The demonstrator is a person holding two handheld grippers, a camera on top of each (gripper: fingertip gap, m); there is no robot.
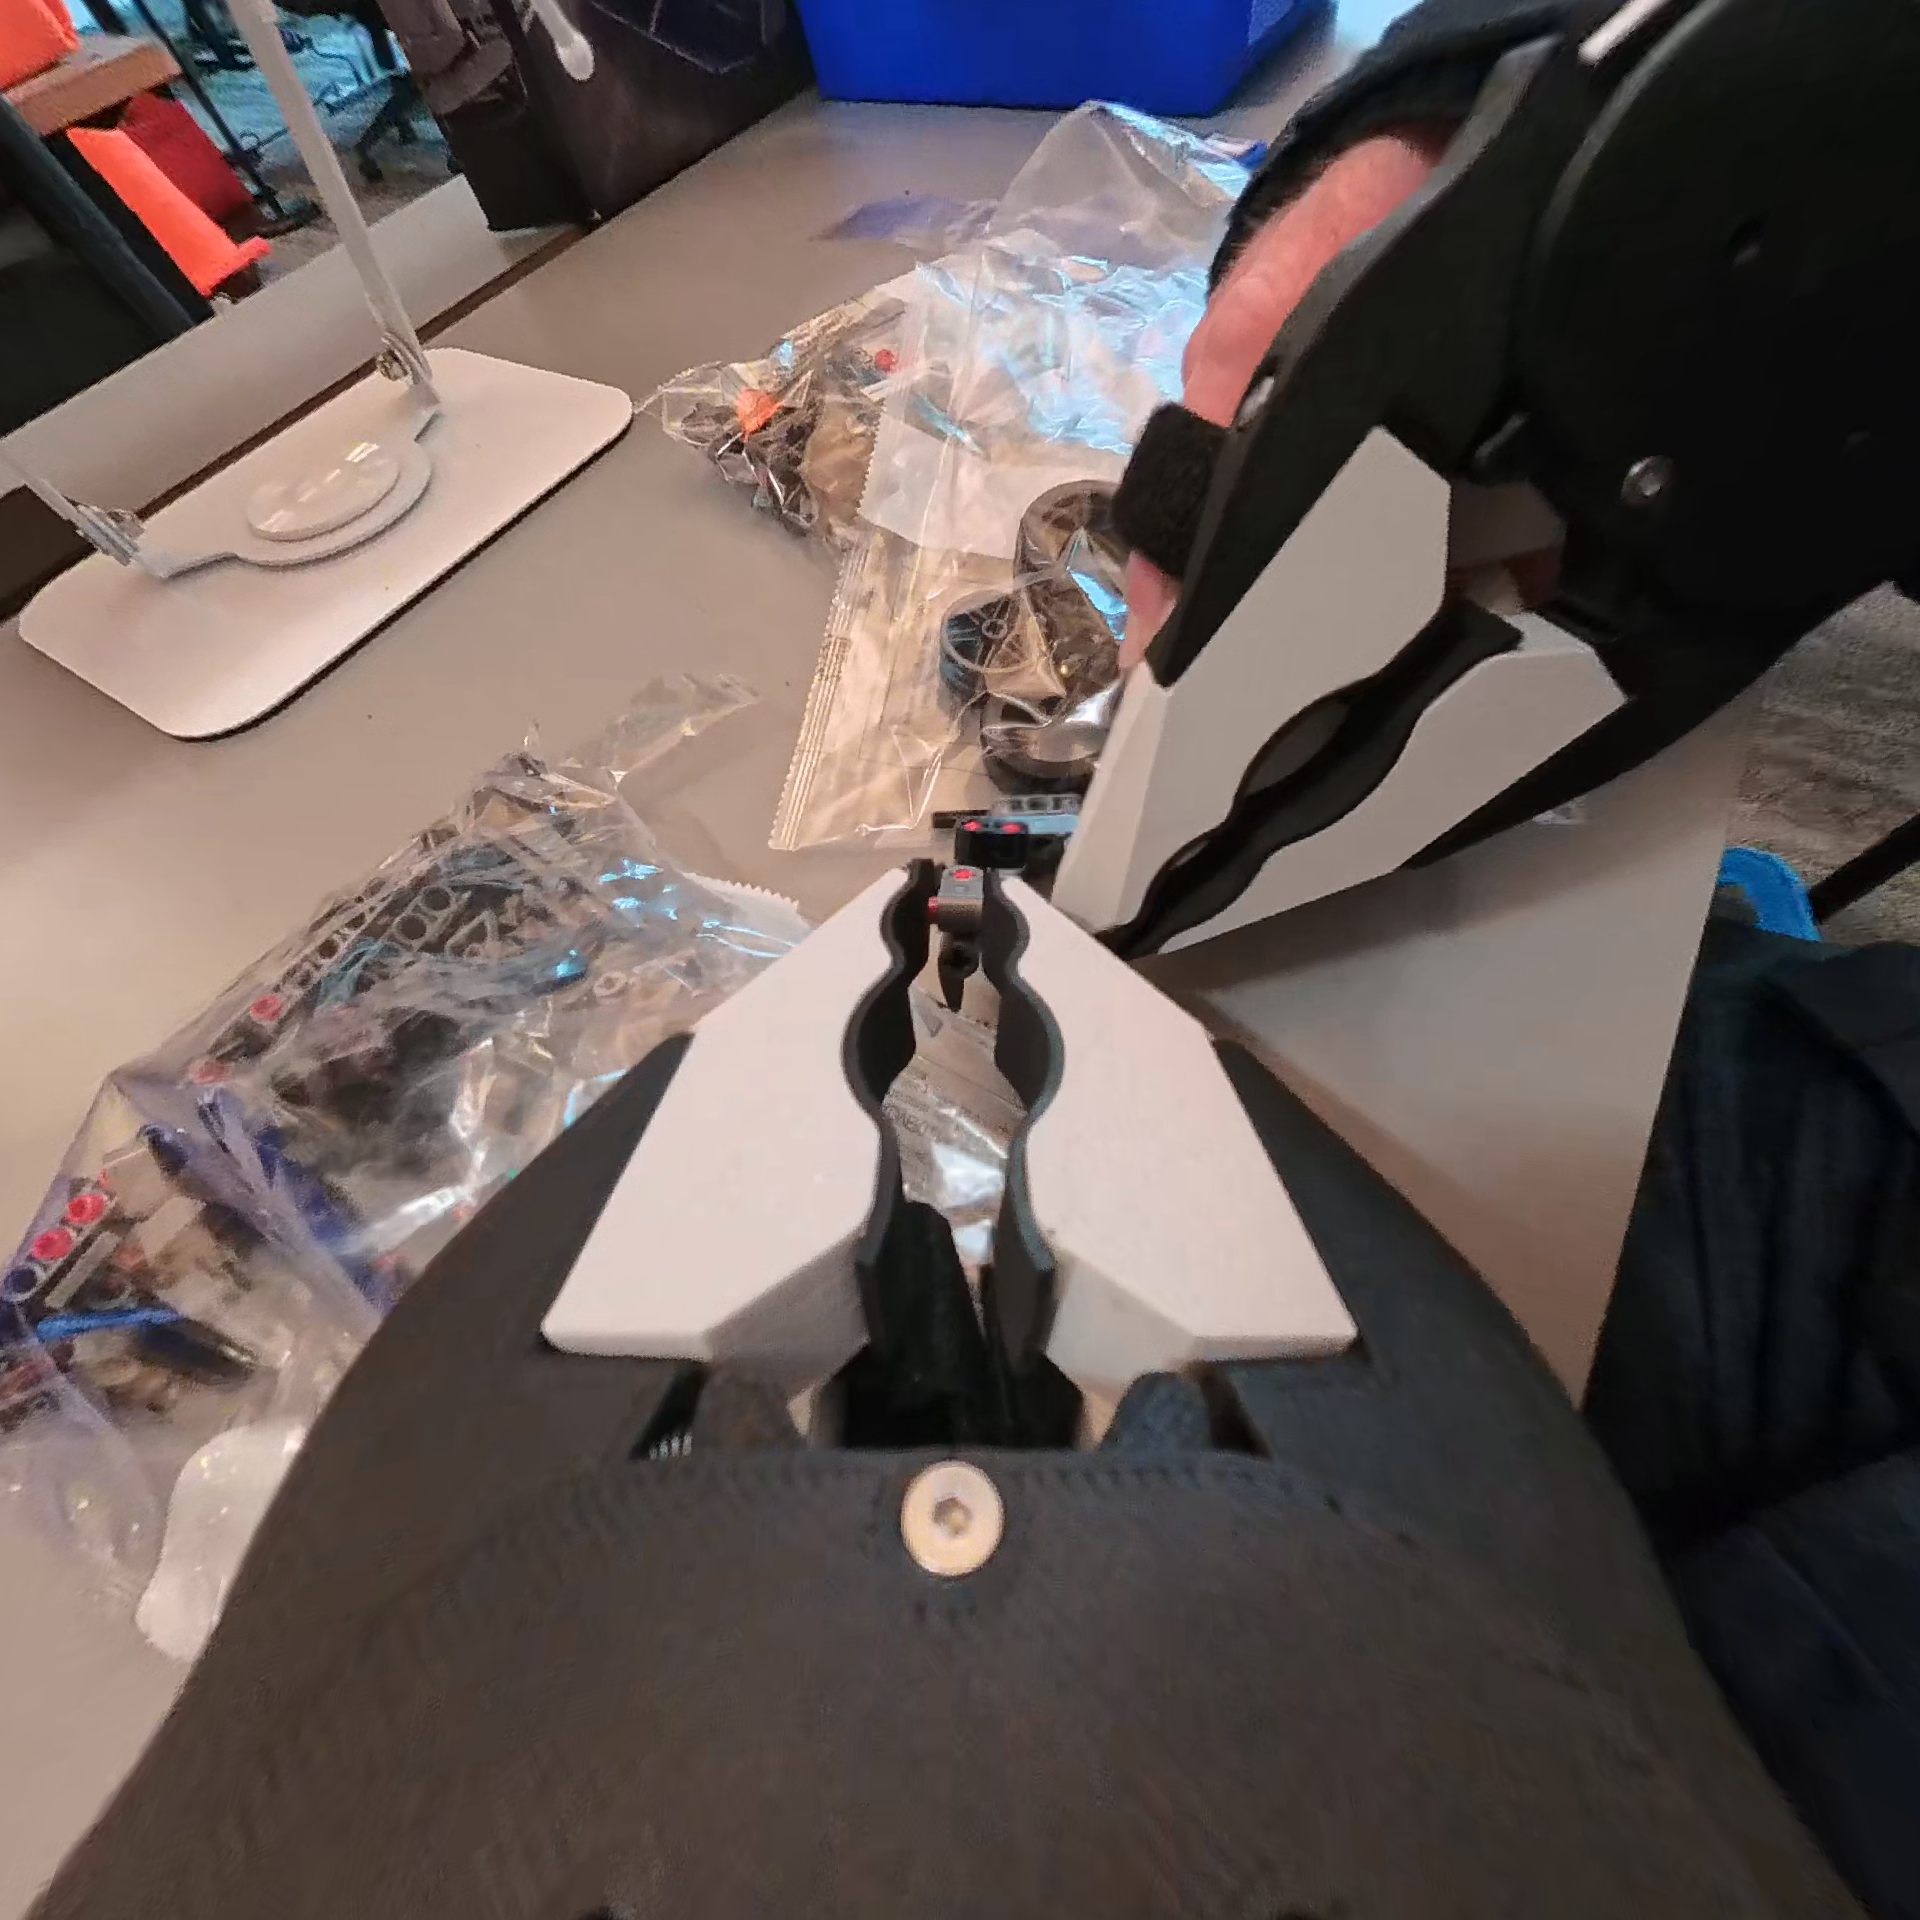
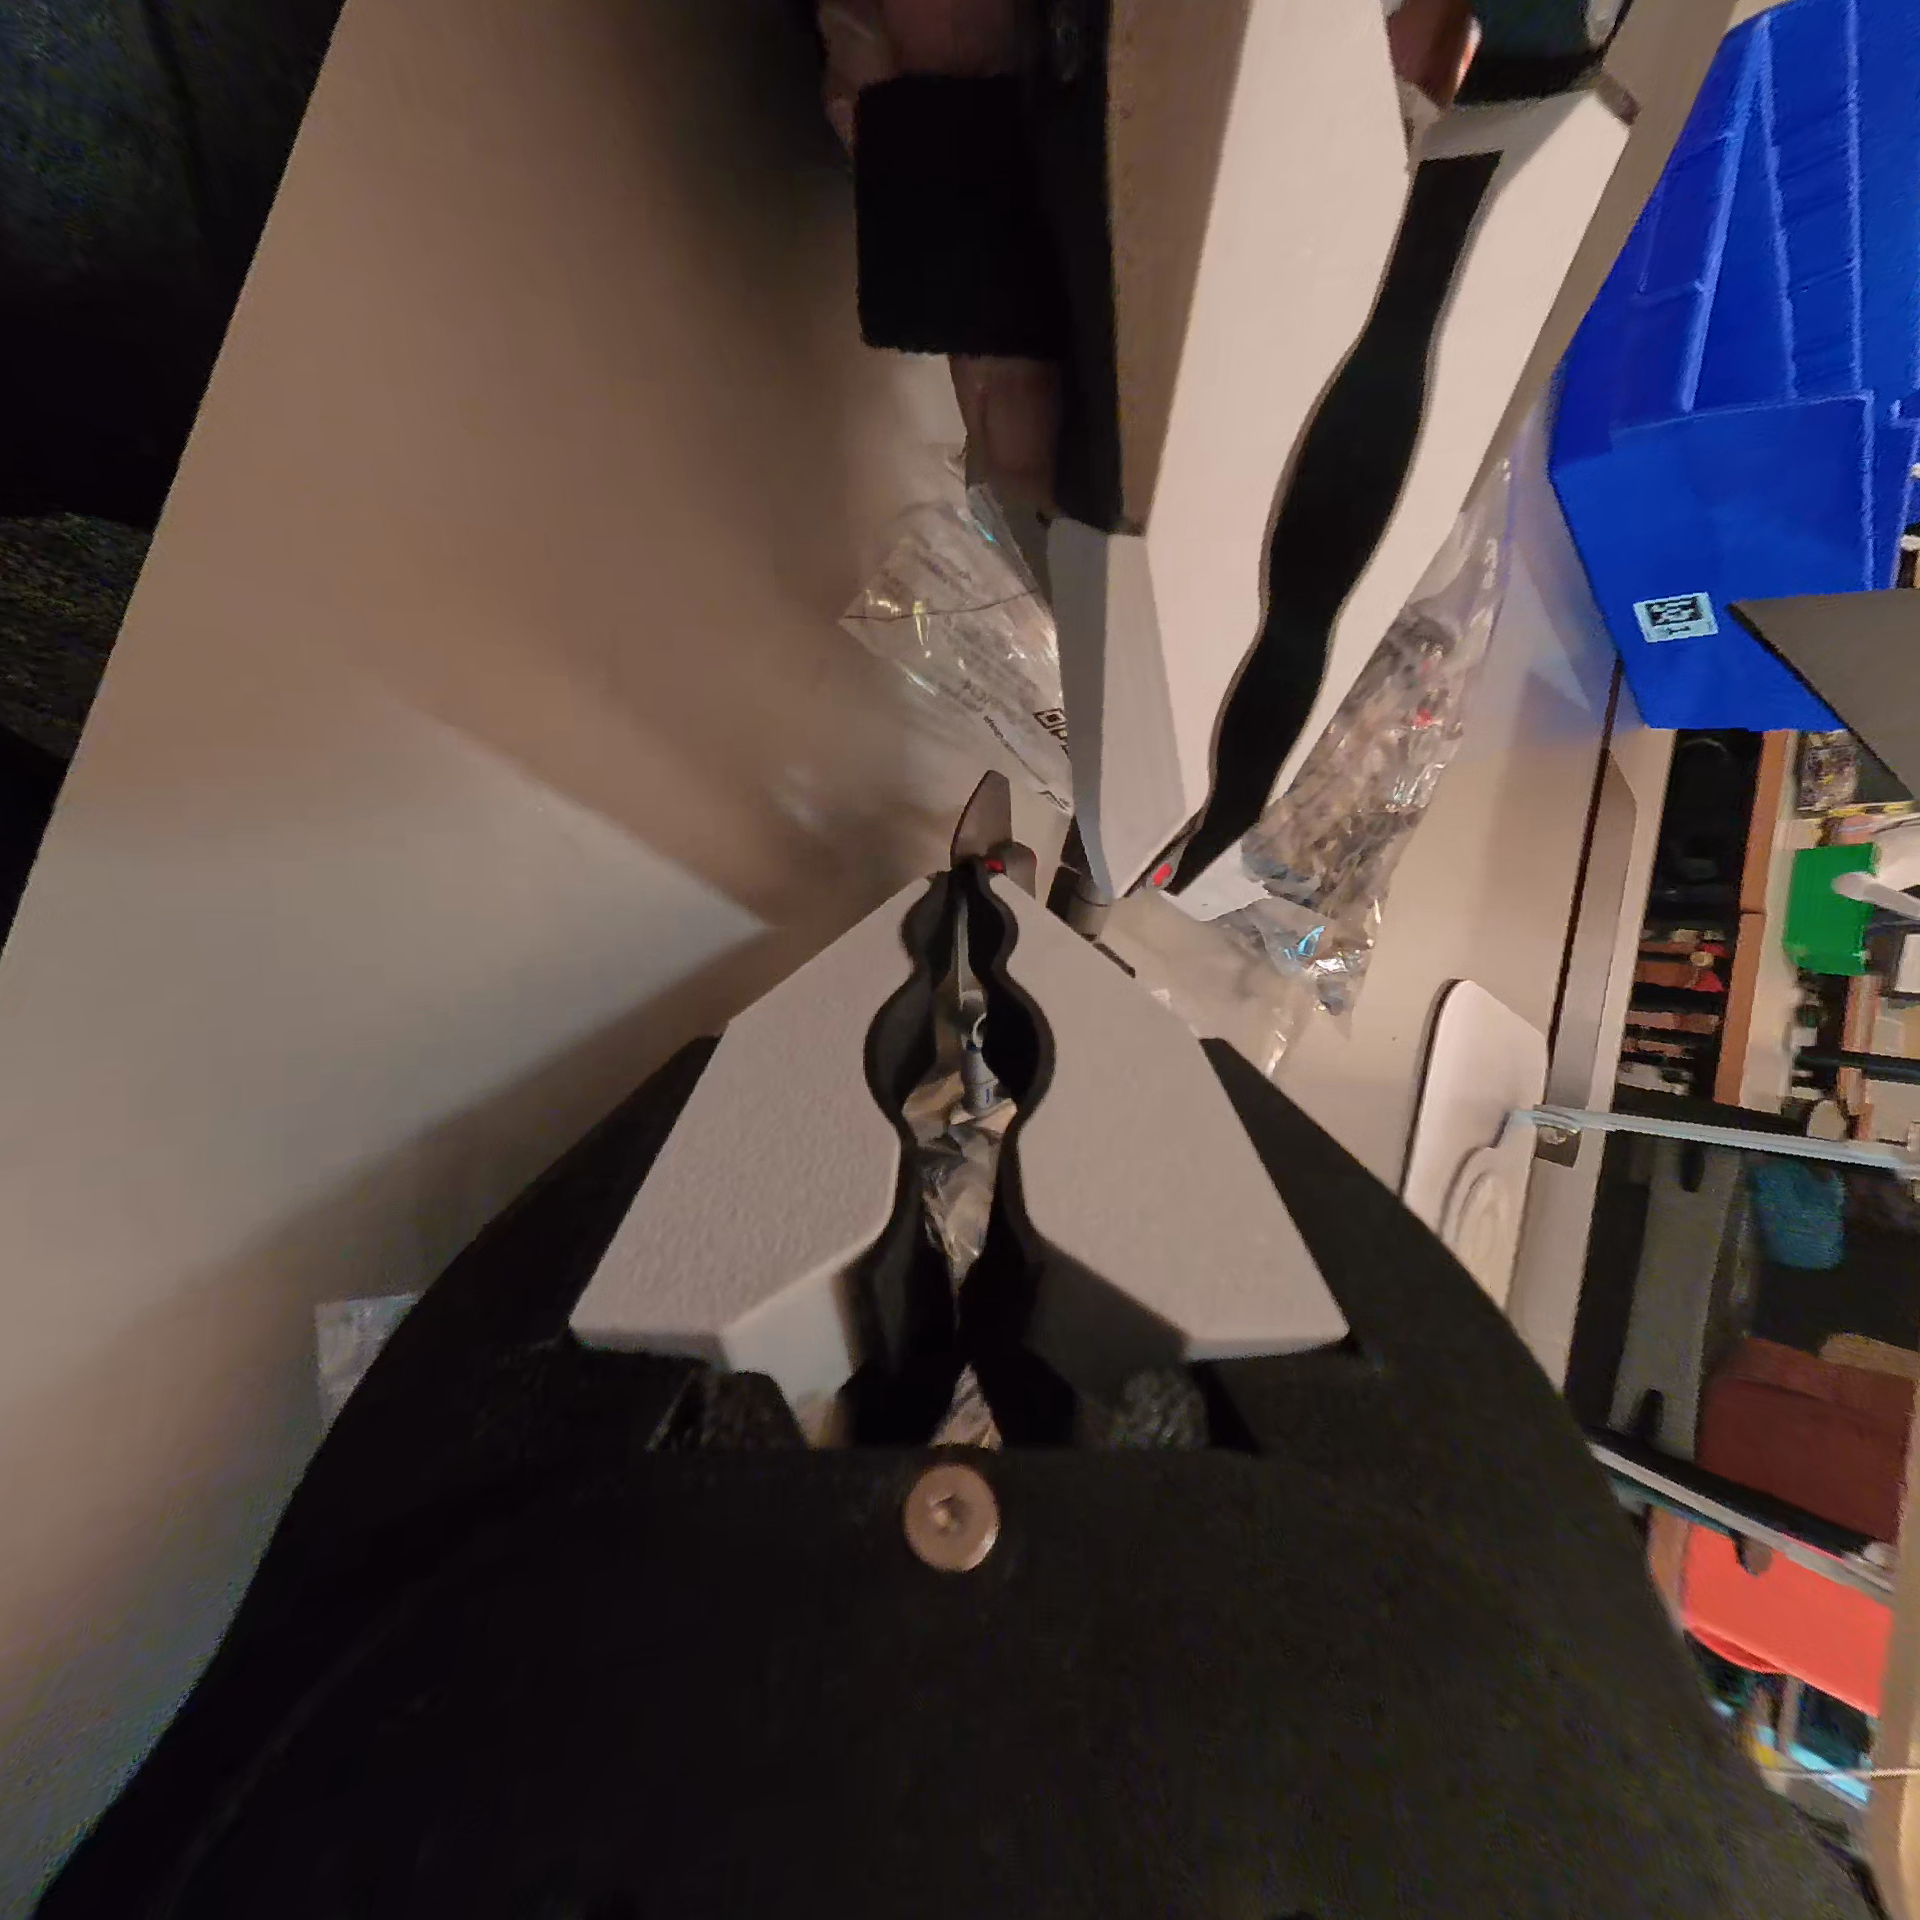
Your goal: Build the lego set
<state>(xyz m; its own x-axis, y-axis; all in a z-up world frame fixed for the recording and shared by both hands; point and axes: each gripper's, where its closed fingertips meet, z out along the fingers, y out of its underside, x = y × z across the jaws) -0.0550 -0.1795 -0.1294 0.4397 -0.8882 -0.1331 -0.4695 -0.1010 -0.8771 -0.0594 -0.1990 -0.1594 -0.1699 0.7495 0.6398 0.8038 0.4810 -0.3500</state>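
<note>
The left gripper (image 1: 958, 891) is clamped at its tips on a small dark grey lego piece with red pins (image 1: 961, 896). The right gripper (image 2: 971, 881), its tips just beside the left one's, pinches a thin black lego part (image 2: 982, 816) that juts beyond its tips; bags of pieces (image 1: 343, 1049) lie below and left of the left gripper's tips

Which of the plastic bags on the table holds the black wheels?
The clear bag just ahead of the right tongs; the other bags hold small mixed pieces.
</note>
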